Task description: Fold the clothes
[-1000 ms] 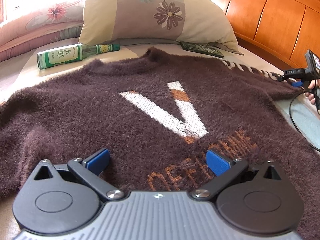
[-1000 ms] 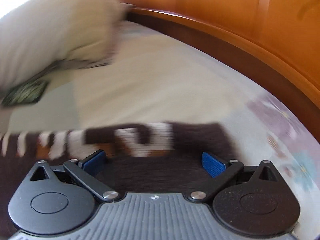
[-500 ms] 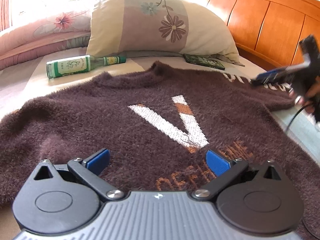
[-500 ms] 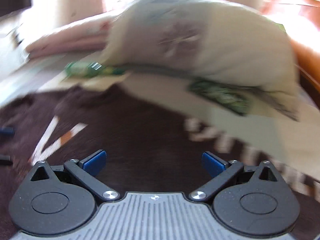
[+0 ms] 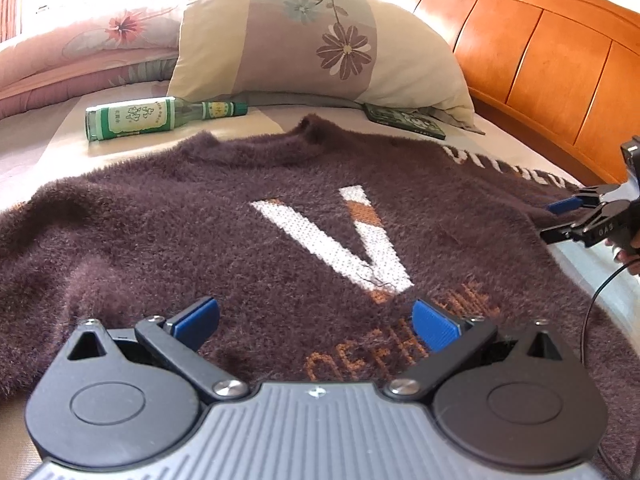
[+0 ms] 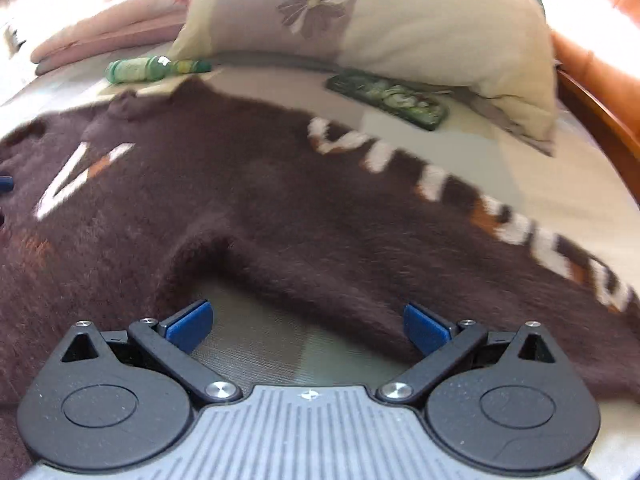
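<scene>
Below the floral pillow (image 5: 320, 36), a brown sweater (image 5: 248, 240) lies flat on the bed (image 6: 460, 148) as both hand-held grippers, left (image 5: 316, 322) and right (image 6: 308, 324), hover released; the sleeve should be pinched squarely before folding inward.

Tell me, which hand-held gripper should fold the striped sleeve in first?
Probably the right hand-held gripper: it is open at the underarm edge of the striped sleeve. The left hand-held gripper is over the sweater's chest.

A home bedroom: a bed (image 5: 60, 148) with a floral pillow (image 5: 320, 36) against a wooden headboard (image 5: 540, 52)
</scene>
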`<state>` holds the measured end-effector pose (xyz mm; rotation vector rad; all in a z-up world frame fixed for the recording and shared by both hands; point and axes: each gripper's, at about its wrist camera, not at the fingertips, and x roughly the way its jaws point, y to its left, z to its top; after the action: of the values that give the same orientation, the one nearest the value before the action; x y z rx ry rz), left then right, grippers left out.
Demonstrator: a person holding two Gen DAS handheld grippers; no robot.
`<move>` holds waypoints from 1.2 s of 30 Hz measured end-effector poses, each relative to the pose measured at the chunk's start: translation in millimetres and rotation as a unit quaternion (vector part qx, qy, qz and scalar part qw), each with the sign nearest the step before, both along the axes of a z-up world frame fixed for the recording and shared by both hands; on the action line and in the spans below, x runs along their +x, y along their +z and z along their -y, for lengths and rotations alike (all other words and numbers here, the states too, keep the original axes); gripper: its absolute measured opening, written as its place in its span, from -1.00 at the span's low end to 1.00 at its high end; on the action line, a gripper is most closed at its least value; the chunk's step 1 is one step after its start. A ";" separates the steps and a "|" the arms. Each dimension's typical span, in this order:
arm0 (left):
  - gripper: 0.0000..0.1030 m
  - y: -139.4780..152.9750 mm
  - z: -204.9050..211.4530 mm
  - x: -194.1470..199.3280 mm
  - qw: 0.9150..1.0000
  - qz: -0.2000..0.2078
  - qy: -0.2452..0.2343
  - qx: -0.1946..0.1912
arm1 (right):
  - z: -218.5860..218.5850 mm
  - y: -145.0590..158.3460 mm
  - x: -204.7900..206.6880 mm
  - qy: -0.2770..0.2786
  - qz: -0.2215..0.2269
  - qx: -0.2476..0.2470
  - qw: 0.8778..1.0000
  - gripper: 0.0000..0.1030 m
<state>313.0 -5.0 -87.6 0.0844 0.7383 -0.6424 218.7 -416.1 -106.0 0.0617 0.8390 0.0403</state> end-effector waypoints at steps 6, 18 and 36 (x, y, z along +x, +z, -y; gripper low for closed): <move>0.98 -0.3 0.8 1.0 1.000 -0.003 0.001 -0.004 | 34.5 21.9 30.5 -0.143 0.066 0.015 0.987 1.00; 0.98 -3.1 -1.4 4.2 1.000 -0.012 0.008 -0.002 | 68.2 -17.3 -33.7 -0.160 0.030 -0.022 0.986 1.00; 0.98 -7.0 2.0 6.2 0.999 -0.011 0.021 0.022 | 156.7 -3.9 -19.9 -0.345 0.033 0.065 0.936 1.00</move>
<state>319.3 -7.0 -94.6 0.1017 0.7726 -0.5882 198.7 -572.8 -109.9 0.4742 0.7085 -0.5634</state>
